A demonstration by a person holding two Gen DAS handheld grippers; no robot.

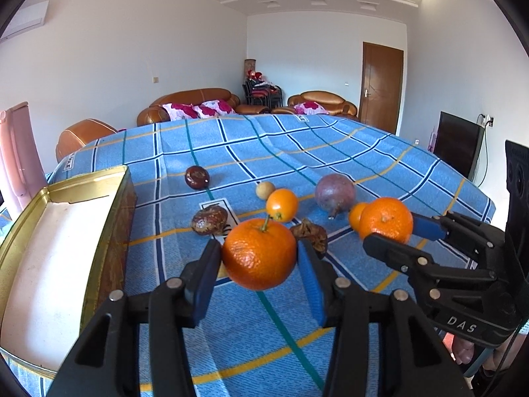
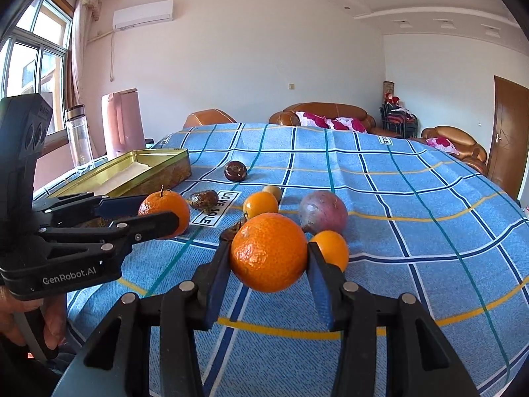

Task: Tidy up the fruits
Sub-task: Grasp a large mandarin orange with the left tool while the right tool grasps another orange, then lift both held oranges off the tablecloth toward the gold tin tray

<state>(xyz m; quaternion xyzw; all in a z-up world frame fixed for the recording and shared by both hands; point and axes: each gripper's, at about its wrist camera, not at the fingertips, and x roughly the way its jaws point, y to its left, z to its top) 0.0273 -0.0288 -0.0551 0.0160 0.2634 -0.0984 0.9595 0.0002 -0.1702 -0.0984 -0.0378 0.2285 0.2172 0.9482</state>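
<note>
**Two mandarins lifted, tin waiting on the left**

While most of the fruit lies scattered on the blue checked tabletop (image 1: 330,152), each tool is clamped on a mandarin. The left tool (image 1: 259,258) pinches the stemmed mandarin (image 1: 259,253) across its sides, stem pointing up and slightly far. The right tool (image 2: 268,254) squeezes the other mandarin (image 2: 268,251) the same way. Side grips likely keep these round fruits from rolling out. Neither has a clear long axis. The open gold tin (image 1: 66,195) sits at the left, probably the destination. A passion fruit (image 1: 334,193), kumquats (image 1: 281,204) and dark wrinkled fruits (image 1: 209,220) remain near the middle.
</note>
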